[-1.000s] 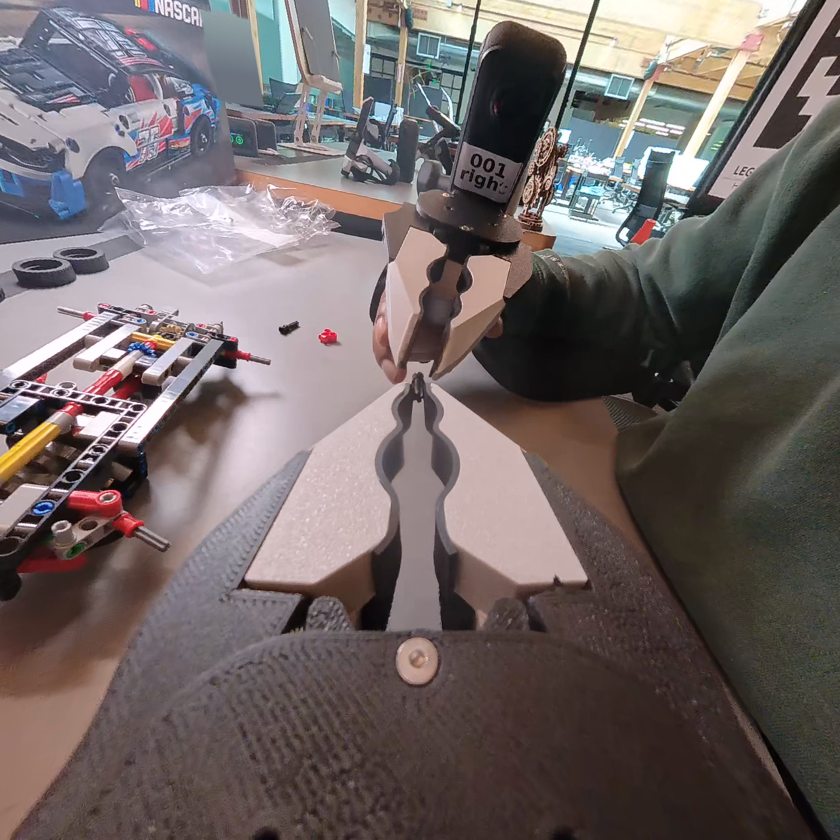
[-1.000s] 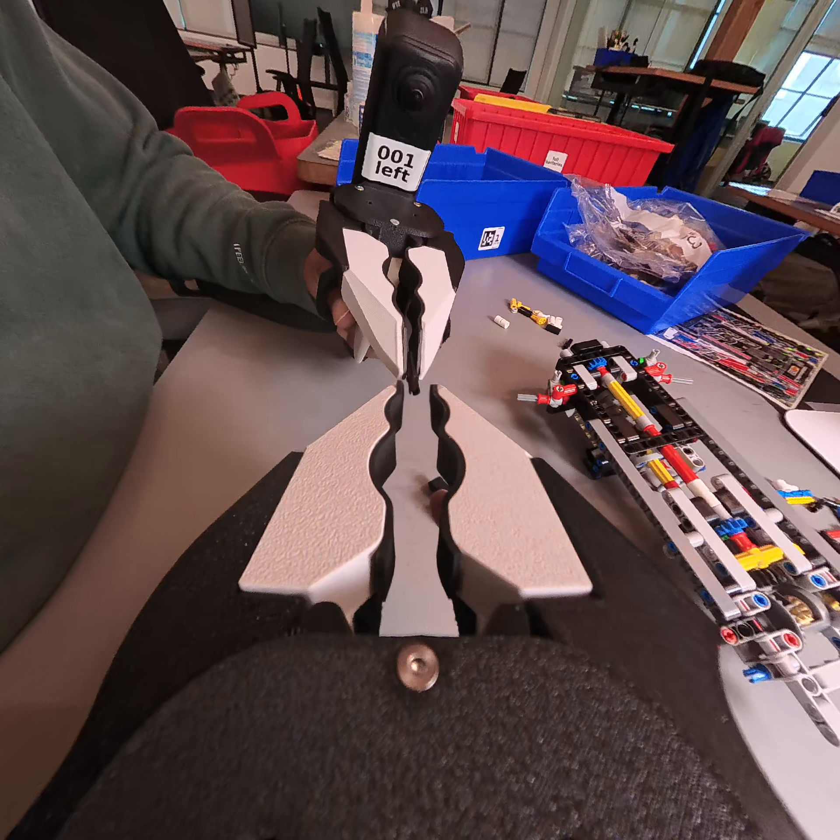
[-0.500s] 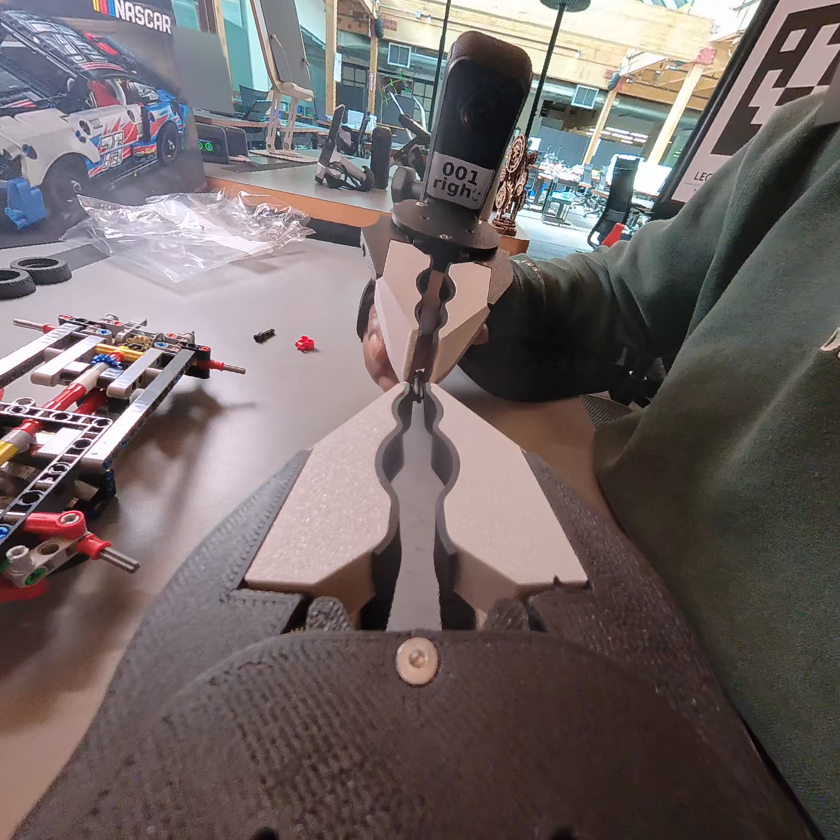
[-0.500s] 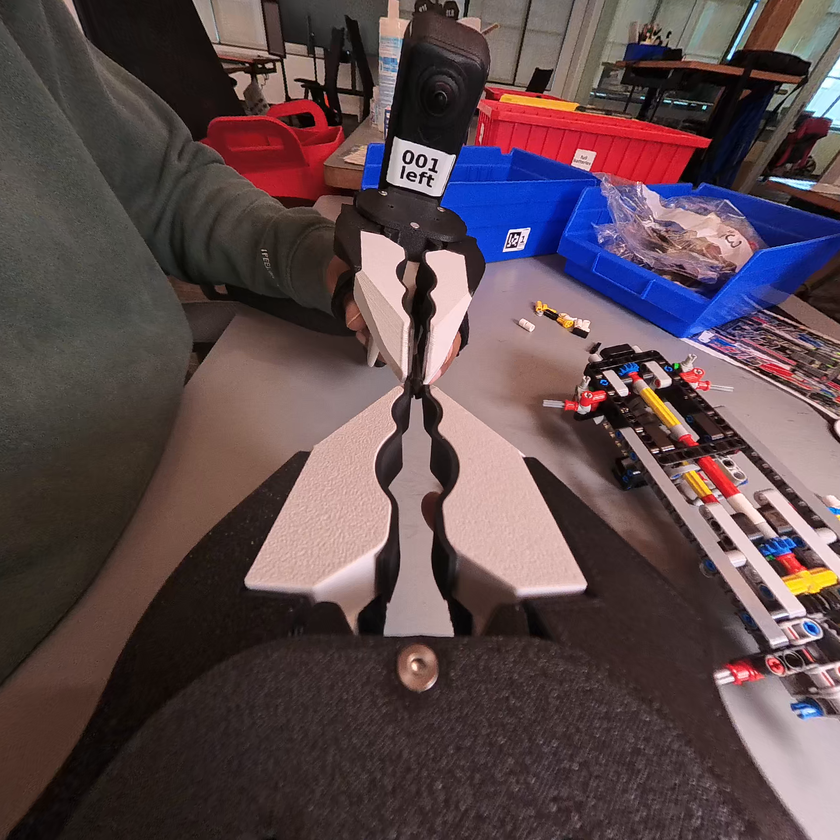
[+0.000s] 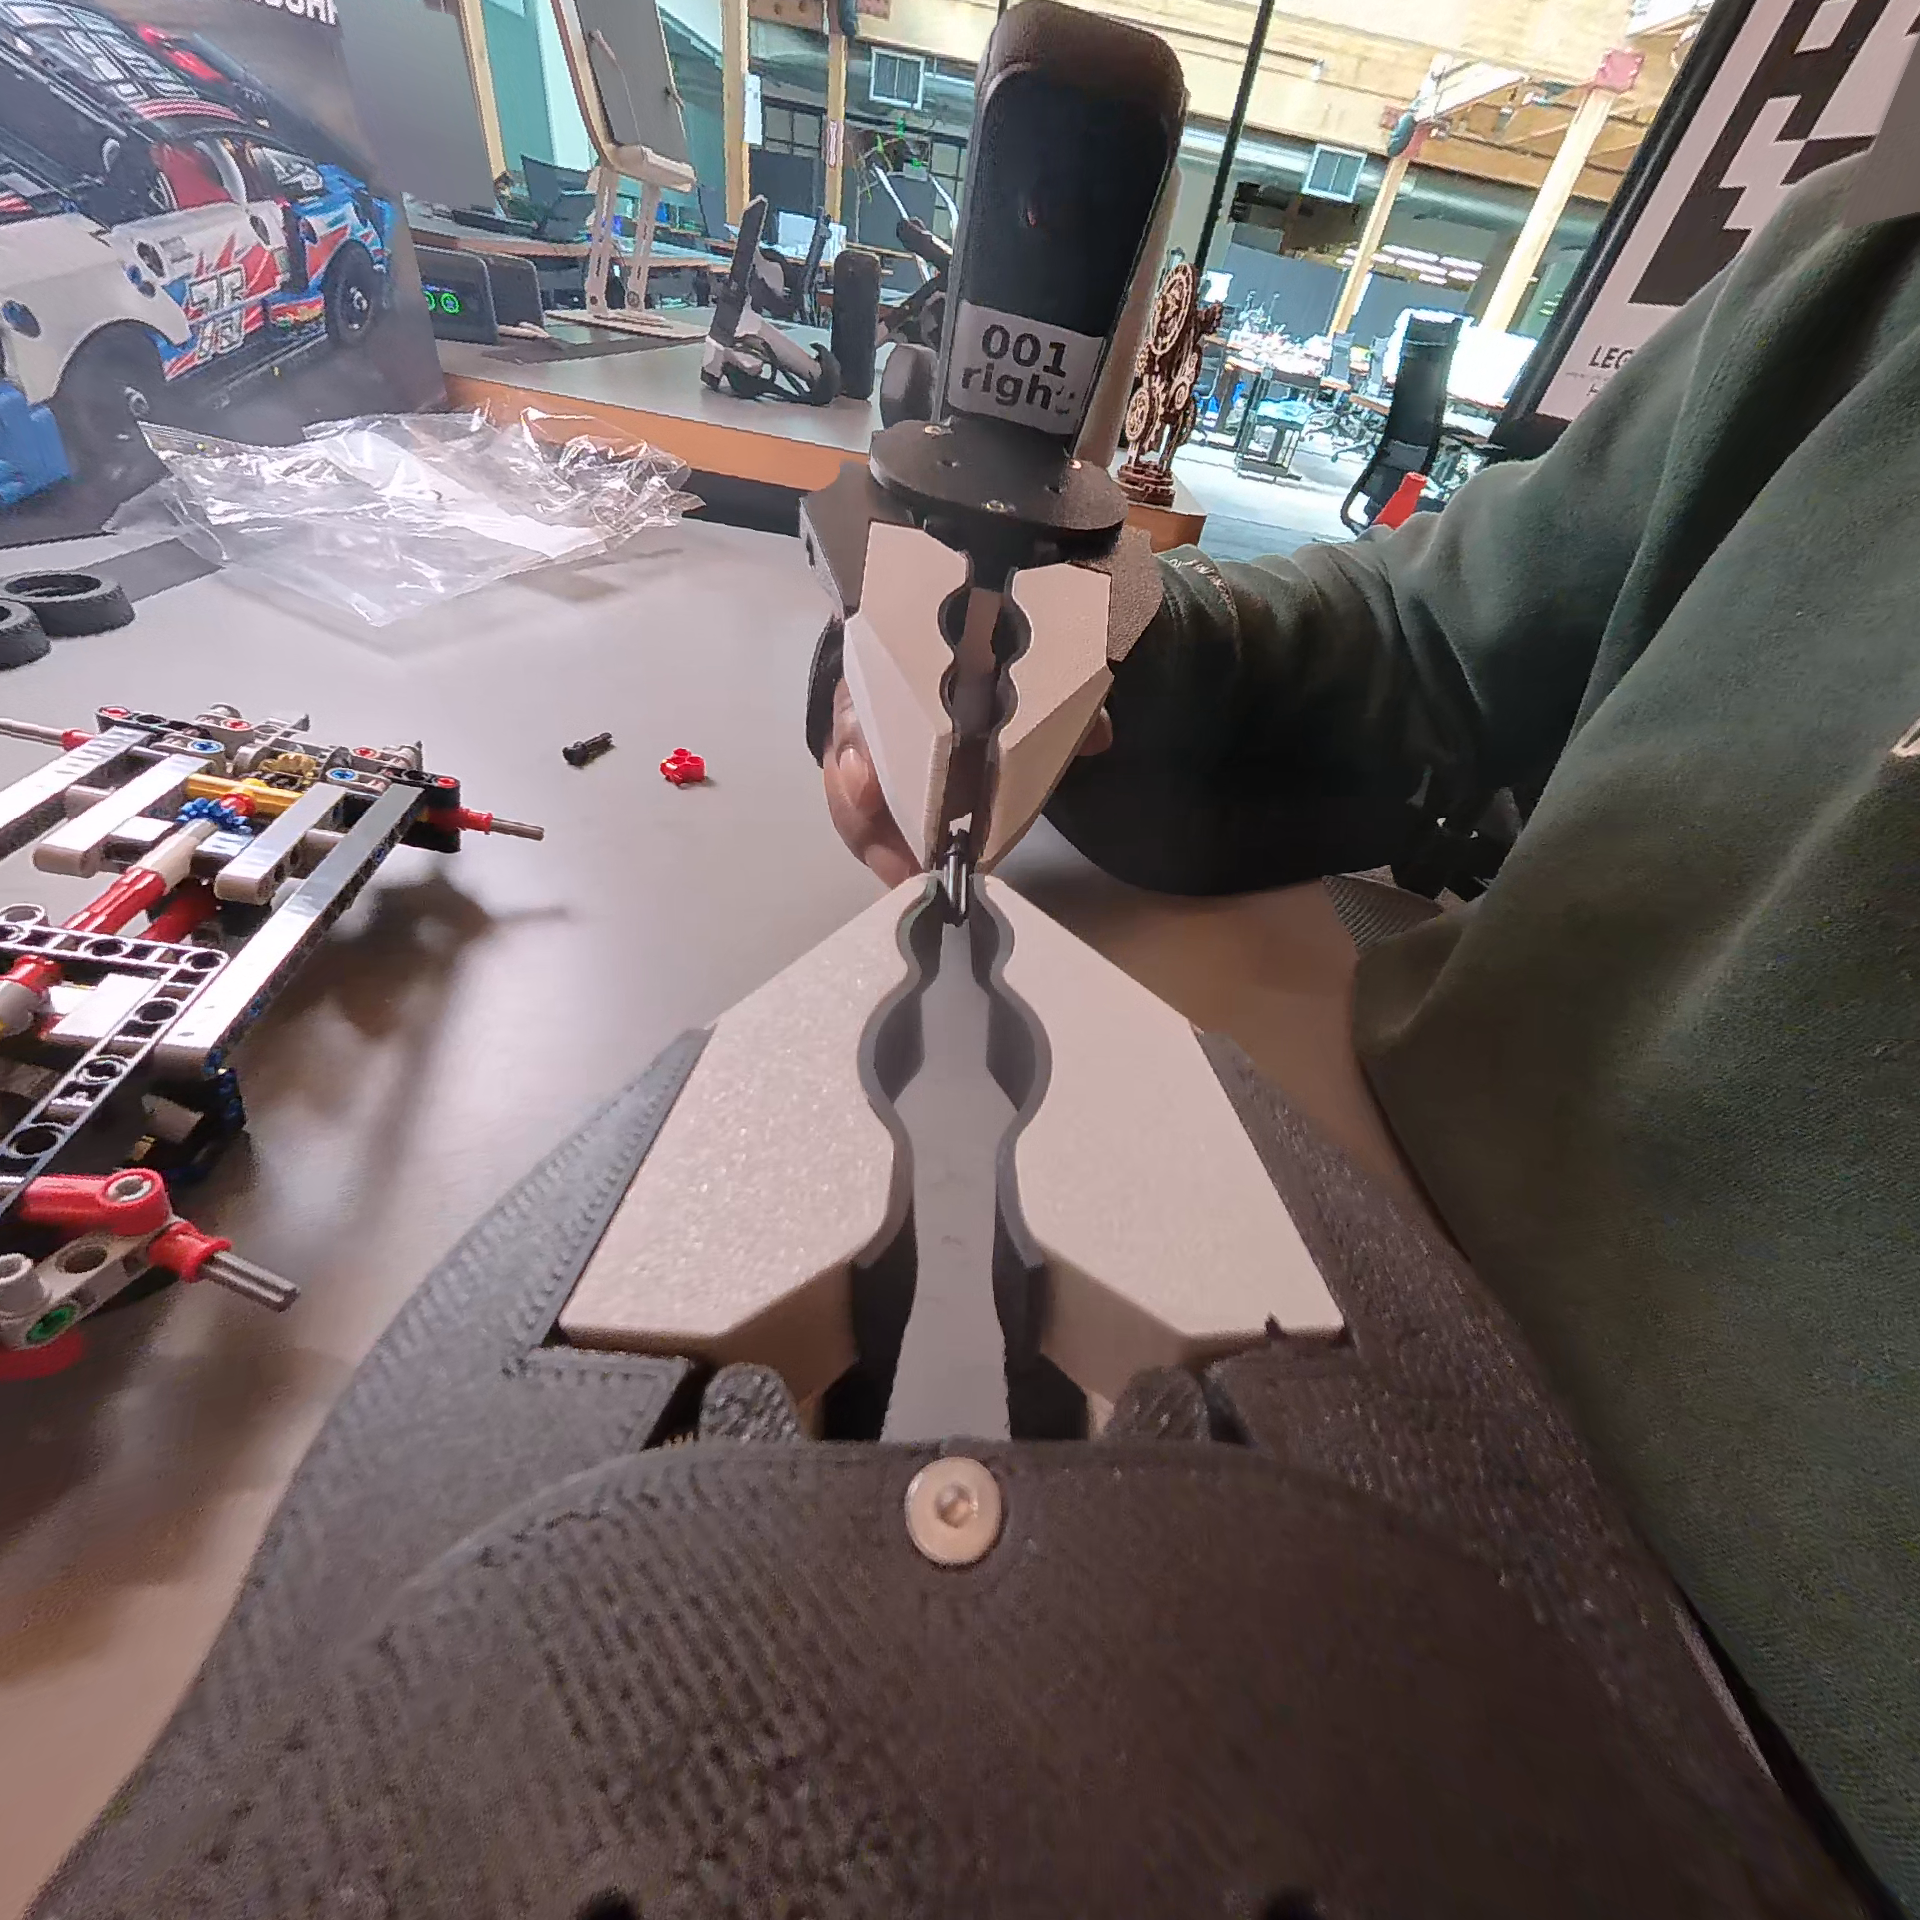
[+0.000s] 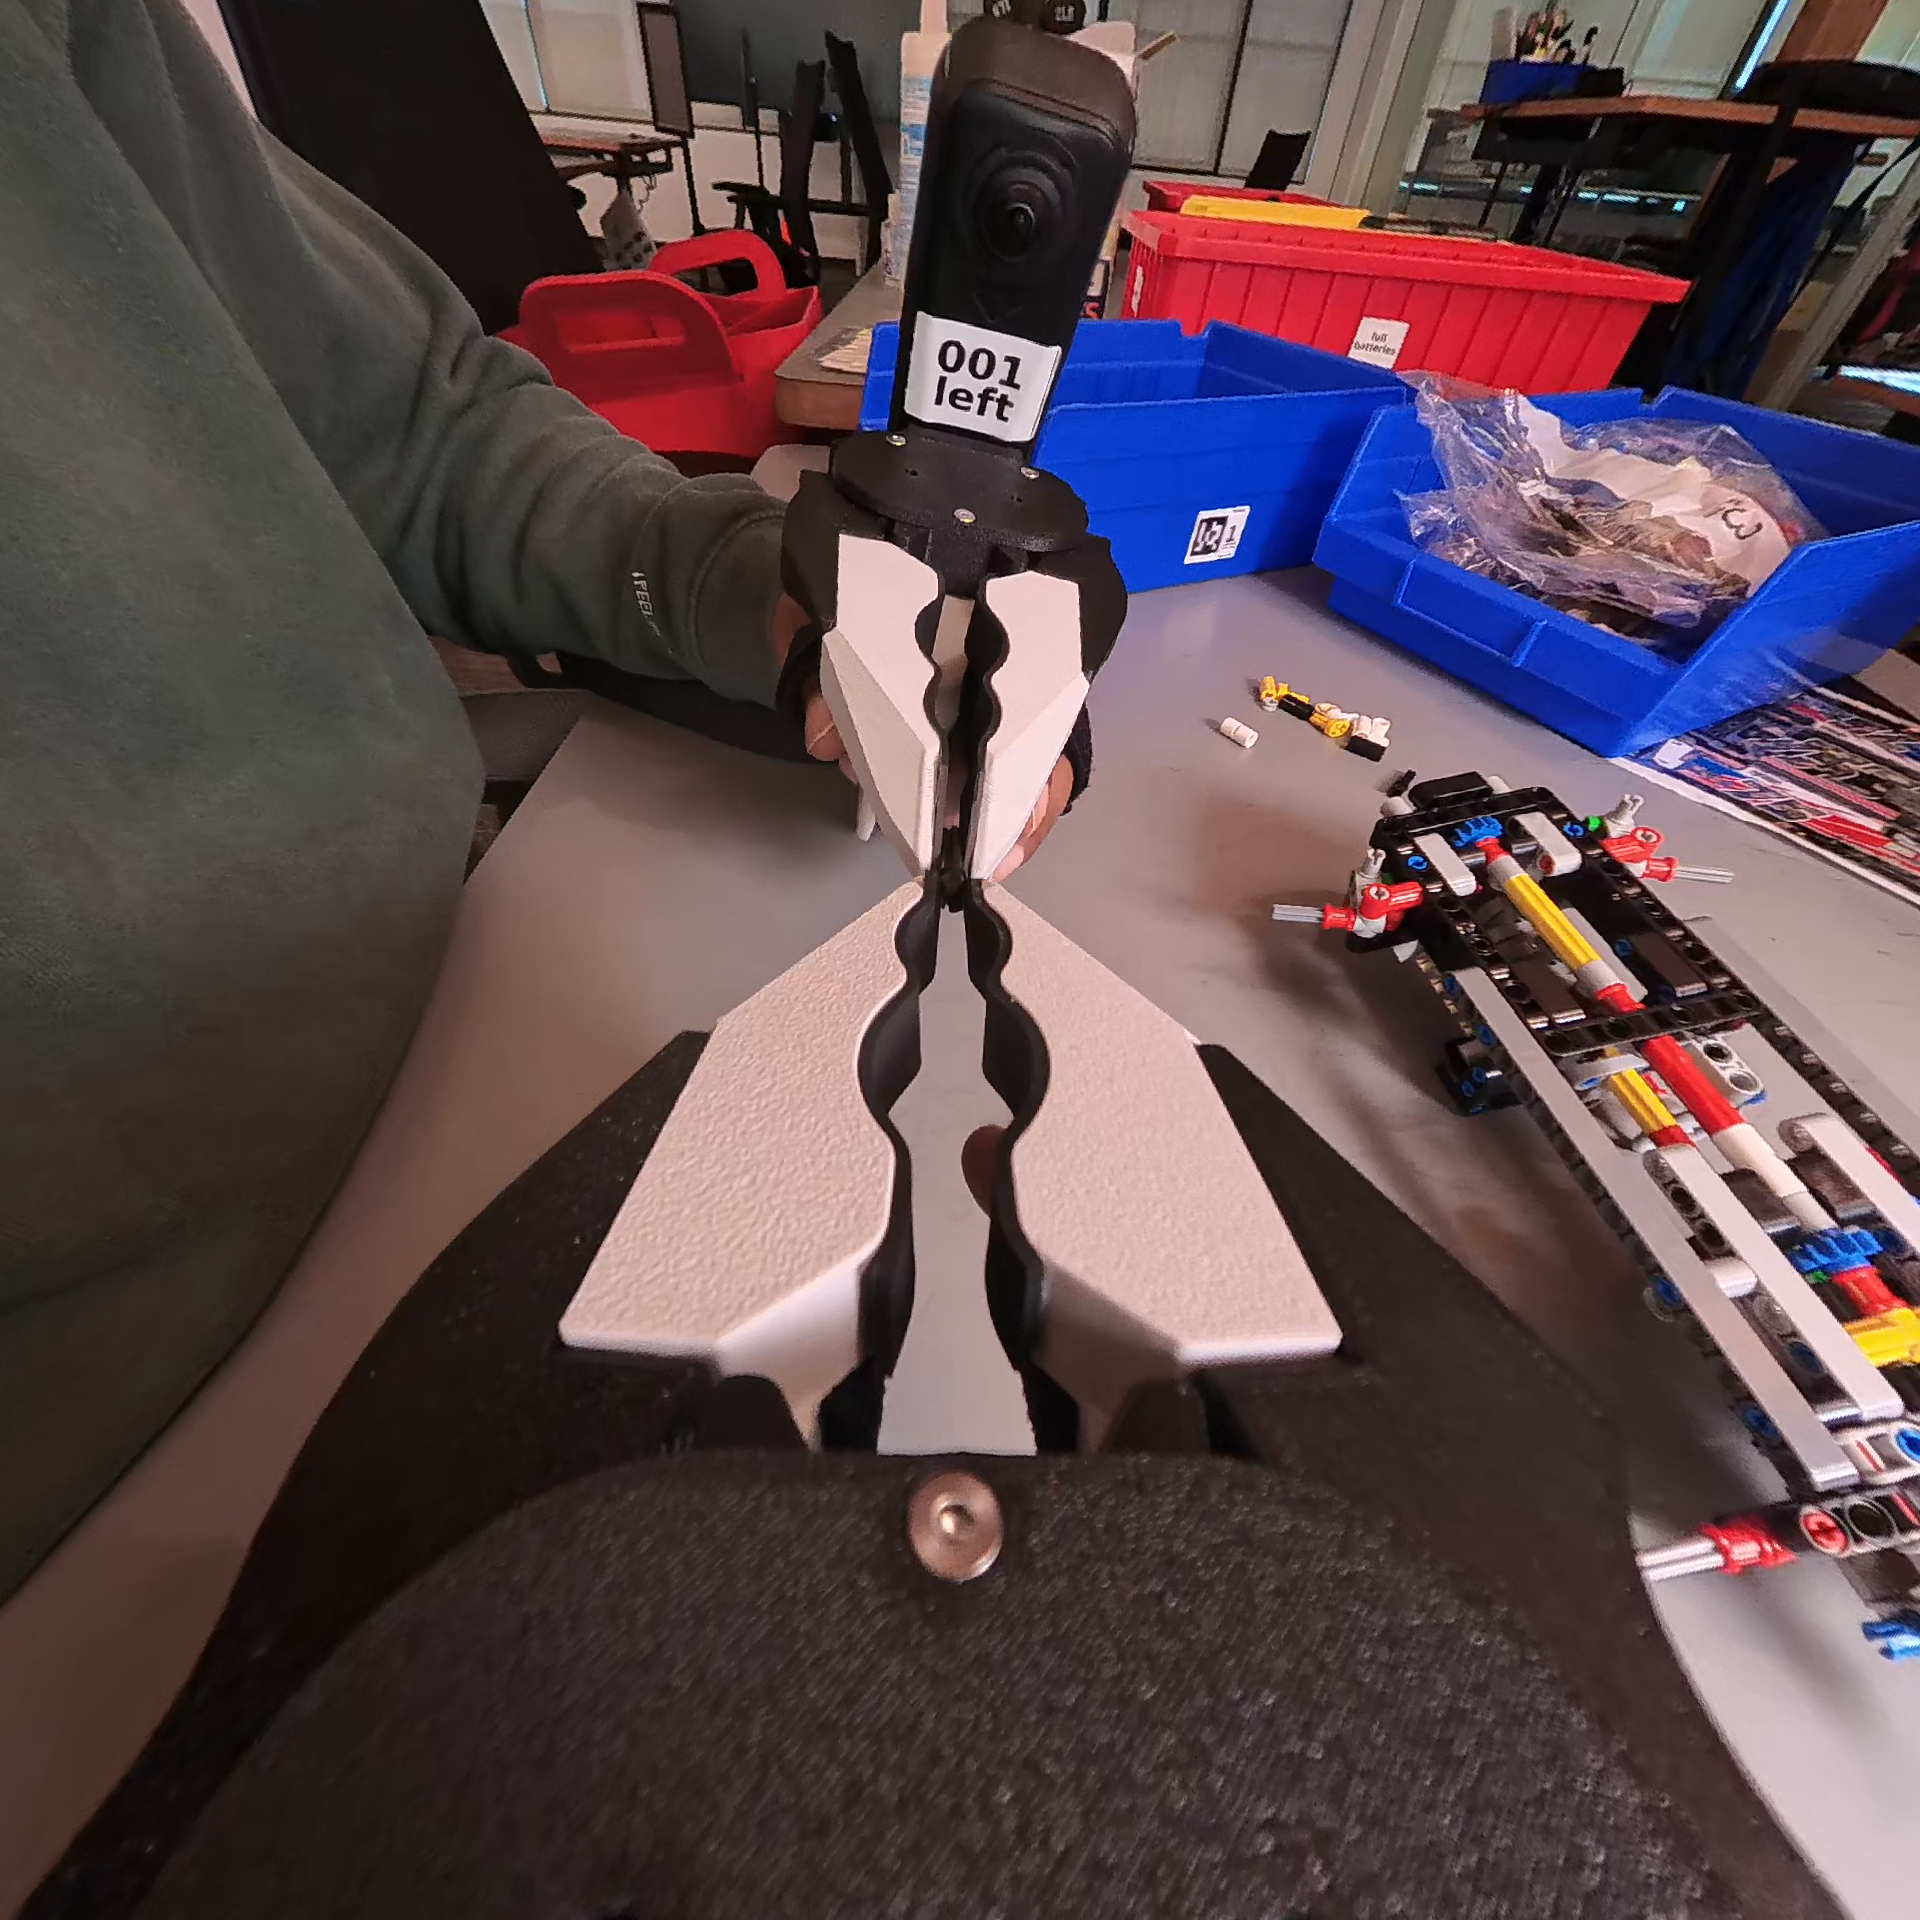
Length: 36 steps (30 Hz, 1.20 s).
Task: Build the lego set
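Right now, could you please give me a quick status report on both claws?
Left claw and right claw tip to tip, both shut on small black pin. Chassis untouched beside. Nothing in the way.

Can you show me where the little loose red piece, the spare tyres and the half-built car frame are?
red piece (image 5: 683,767): left wrist view, middle of the small part lying on the table.
tyres (image 5: 73,603): left wrist view, tread of the nearer-to-centre black tyre.
car frame (image 6: 1621,1023): right wrist view, black cross beam over the red-yellow shaft.

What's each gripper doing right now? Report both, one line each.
Left gripper: shut on a small black pin.
Right gripper: tips closed on the same small black pin, meeting the left gripper tip to tip above the table.
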### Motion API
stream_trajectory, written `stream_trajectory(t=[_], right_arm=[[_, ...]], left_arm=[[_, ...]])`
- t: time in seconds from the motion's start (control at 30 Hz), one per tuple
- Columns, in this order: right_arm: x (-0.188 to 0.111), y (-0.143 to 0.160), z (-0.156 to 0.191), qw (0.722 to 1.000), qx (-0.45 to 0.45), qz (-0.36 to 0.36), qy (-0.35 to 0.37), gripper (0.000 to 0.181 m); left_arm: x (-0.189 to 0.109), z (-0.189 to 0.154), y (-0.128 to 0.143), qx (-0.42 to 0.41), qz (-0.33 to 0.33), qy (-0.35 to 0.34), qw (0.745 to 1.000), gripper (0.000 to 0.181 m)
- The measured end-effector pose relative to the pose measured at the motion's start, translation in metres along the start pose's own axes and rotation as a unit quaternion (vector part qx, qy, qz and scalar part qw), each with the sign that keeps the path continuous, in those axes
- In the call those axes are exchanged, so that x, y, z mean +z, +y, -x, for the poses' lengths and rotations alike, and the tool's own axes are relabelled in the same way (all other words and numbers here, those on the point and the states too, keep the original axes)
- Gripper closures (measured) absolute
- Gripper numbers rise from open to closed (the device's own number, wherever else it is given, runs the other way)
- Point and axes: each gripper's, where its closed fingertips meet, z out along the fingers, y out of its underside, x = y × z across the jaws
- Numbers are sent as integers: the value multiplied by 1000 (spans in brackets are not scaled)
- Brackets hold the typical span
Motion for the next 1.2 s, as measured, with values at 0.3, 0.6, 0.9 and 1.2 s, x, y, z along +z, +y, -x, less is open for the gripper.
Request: stream_trajectory(t=[0.3, 0.6, 0.9, 1.2], right_arm=[[0, 1, 0, 1000, 9, 2, -5, 180], [1, -4, 2, 1000, 23, -12, -8, 180], [-3, -5, -6, 999, 34, -24, 3, 180], [-12, -17, -20, 994, 78, -71, 20, 180]], left_arm=[[1, 1, 6, 32, 20, -18, 999, 179], [1, -1, 6, 41, 24, -23, 999, 179], [-3, 8, 3, 34, 17, -49, 998, 170], [-9, 18, -9, 41, -7, -87, 995, 163]])
